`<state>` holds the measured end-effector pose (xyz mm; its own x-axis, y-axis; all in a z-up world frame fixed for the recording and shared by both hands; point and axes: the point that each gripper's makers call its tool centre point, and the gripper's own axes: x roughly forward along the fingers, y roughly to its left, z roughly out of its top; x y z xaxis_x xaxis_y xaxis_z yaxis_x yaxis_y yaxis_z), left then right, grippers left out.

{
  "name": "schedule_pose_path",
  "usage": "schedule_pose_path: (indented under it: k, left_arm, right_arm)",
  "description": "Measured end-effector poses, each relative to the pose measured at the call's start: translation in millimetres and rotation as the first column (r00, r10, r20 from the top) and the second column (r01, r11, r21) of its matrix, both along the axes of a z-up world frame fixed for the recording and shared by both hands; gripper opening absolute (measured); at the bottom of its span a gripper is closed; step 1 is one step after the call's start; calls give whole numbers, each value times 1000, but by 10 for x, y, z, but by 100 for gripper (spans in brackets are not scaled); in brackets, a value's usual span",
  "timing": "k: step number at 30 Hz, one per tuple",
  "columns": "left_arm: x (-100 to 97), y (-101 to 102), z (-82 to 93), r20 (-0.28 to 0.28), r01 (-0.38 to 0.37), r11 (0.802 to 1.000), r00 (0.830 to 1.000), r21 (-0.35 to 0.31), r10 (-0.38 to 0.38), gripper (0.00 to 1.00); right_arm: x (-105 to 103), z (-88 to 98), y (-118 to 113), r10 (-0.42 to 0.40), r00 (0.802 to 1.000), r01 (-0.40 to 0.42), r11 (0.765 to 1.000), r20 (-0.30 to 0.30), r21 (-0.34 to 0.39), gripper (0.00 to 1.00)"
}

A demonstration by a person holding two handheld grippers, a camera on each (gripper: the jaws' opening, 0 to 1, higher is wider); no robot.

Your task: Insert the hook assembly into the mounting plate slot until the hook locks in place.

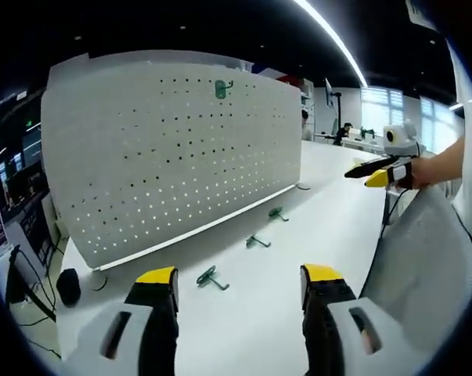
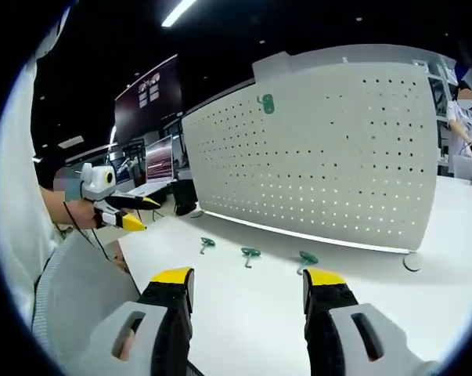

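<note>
L gripper (image 1: 239, 291) in the left gripper view: yellow-tipped jaws wide apart, nothing between them, touching nothing, held above the white tabletop (image 1: 329, 227) near its front edge. R gripper (image 2: 249, 294) in the right gripper view: jaws also wide apart, empty, above the tabletop's front part. In the left gripper view the R gripper (image 1: 374, 172) shows off the tabletop's right edge, held by a hand; from there its jaw gap can't be judged. White perforated mounting plate (image 1: 169, 153) stands upright along the back of the tabletop, w/ one green hook (image 1: 222, 88) already hung in the holes near its top edge. Three more green hooks lie loose on the tabletop in a row in front of the plate's bottom edge, apart from each other: near hook (image 1: 211, 277) just ahead of the L jaws, middle hook (image 1: 257, 241), far hook (image 1: 278, 213) closest to the plate. None touches a gripper. Small round white disc (image 2: 412, 262) sits on the tabletop by the plate's bottom corner. Black object (image 1: 68, 287) sits at the tabletop's left corner past the plate's end. Monitors (image 2: 159, 159) glow in the background beyond the table.
</note>
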<state>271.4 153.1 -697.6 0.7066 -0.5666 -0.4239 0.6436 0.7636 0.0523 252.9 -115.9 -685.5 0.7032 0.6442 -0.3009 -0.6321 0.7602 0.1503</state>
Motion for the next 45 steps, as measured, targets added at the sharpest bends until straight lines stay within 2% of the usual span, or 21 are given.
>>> schedule_pose_path:
  k: [3, 5, 8, 12, 17, 19, 20, 25, 27, 33, 37, 45]
  left_arm:
    - [21, 14, -42, -10, 30, 998, 1000, 56, -29, 65]
    - [31, 12, -56, -28, 47, 998, 999, 51, -46, 65]
    - [54, 31, -115, -53, 82, 993, 996, 87, -77, 65]
    - [102, 50, -195, -119, 103, 991, 989, 85, -92, 64]
    - [163, 41, -244, -128, 145, 979, 984, 141, -127, 64]
    - [168, 25, -274, -147, 178, 970, 977, 167, -154, 63]
    - [188, 21, -267, -136, 194, 962, 976, 192, -170, 62]
    - [255, 16, -287, -150, 235, 946, 967, 223, -205, 62]
    - [259, 21, -303, -166, 265, 936, 959, 231, -230, 62]
    - [338, 106, -386, -228, 291, 920, 945, 263, -234, 62]
    - [392, 147, -425, -247, 306, 907, 939, 290, -238, 61]
    - [474, 168, -520, -281, 368, 858, 919, 358, -277, 60]
  right_arm:
    - [-10, -6, 12, 6, 1000, -6, 1000, -1, -4, 55]
    - [-8, -13, 13, 8, 1000, -8, 1000, 0, -10, 55]
    - [-5, -49, 2, 2, 1000, -2, 1000, -17, -17, 55]
    - [-7, -103, -16, -4, 999, 3, 999, -33, -34, 54]
    - [-13, -116, -17, -1, 999, -1, 999, -35, -43, 54]
    - [-19, -132, -9, 4, 999, -6, 999, -39, -52, 54]
    - [-19, -129, -6, 6, 999, -8, 999, -37, -52, 54]
    - [-26, -130, 1, 10, 999, -12, 998, -35, -60, 54]
    - [-28, -129, 4, 11, 999, -13, 998, -37, -58, 54]
    - [-34, -134, 7, 13, 999, -15, 998, -38, -61, 54]
    - [-35, -150, 14, 17, 999, -20, 998, -43, -63, 54]
    - [-35, -152, 9, 17, 999, -19, 998, -40, -67, 53]
